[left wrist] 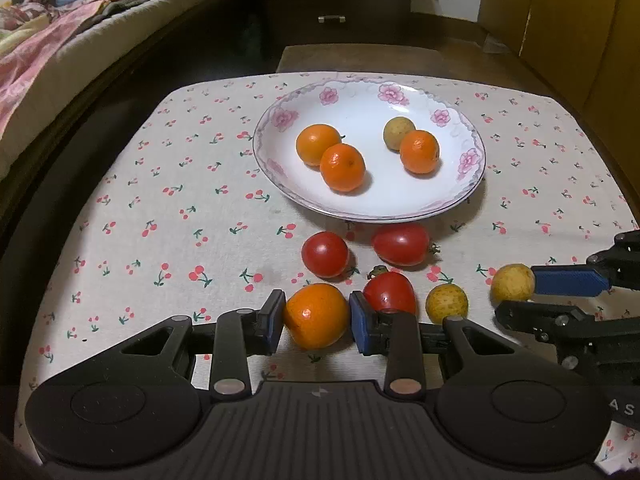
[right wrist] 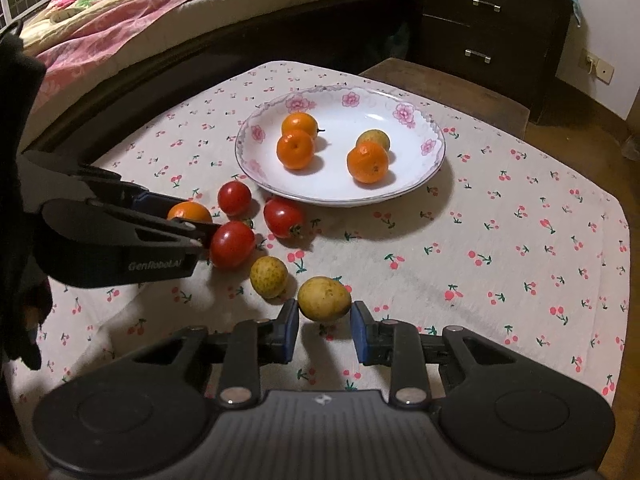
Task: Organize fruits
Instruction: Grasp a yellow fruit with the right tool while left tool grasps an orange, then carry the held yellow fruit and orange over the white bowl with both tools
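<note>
A white floral plate (left wrist: 460, 196) (right wrist: 424, 172) holds three oranges and one yellow-green fruit (left wrist: 399, 133). On the cloth lie three red tomatoes (left wrist: 325, 254) (left wrist: 401, 244) (left wrist: 390, 293), two yellow fruits and an orange. My left gripper (left wrist: 317, 318) has its pads against both sides of the orange (left wrist: 316, 316) (right wrist: 189, 212) on the cloth. My right gripper (right wrist: 325, 330) is open around a yellow fruit (right wrist: 324, 299) (left wrist: 513, 282), with gaps at both pads. The other yellow fruit (left wrist: 447, 303) (right wrist: 269, 277) lies between the grippers.
The table is covered by a cherry-print cloth (left wrist: 160, 208). A bed (right wrist: 140, 20) runs along the left, a dark drawer unit (right wrist: 484, 28) stands behind, and a wooden stool (right wrist: 444, 84) sits at the table's far edge.
</note>
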{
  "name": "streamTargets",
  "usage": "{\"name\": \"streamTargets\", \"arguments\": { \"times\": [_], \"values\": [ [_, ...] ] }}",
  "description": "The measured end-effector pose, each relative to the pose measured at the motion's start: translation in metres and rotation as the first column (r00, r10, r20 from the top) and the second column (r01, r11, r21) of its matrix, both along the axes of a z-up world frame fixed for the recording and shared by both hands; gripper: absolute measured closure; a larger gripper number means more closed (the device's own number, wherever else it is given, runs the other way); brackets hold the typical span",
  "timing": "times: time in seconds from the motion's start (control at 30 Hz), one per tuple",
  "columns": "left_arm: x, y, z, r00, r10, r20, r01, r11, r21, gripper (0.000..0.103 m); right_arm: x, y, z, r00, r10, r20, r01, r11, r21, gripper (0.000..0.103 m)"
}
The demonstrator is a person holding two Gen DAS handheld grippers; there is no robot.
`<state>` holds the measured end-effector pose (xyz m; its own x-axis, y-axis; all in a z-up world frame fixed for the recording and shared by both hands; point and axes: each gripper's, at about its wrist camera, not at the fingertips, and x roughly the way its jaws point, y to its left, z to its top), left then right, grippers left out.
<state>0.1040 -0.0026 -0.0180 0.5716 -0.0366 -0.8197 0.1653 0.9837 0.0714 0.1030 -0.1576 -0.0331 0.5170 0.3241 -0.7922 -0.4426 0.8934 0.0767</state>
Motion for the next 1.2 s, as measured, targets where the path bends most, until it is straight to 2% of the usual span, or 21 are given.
{"name": "streamTargets", "arguments": {
  "times": [0.6,0.9,1.2],
  "values": [
    [-0.003,-0.006,0.021,0.999,-0.005,0.034,0.006,0.999,-0.039,0.06,0.016,-0.006,0.02,0.997,-0.055,0.055,0.052,0.997,0.058,0.069],
    [0.009,-0.005,0.03,0.999,0.014,0.047,-0.011,0.998,-0.07,0.06,0.029,-0.008,0.03,0.993,-0.086,0.08,0.079,0.993,0.092,0.069],
    [0.026,-0.011,0.038,0.997,0.004,0.075,0.002,0.998,-0.07,0.06,0.046,-0.004,0.035,0.991,-0.096,0.094,0.086,0.991,0.103,0.069]
  ]
}}
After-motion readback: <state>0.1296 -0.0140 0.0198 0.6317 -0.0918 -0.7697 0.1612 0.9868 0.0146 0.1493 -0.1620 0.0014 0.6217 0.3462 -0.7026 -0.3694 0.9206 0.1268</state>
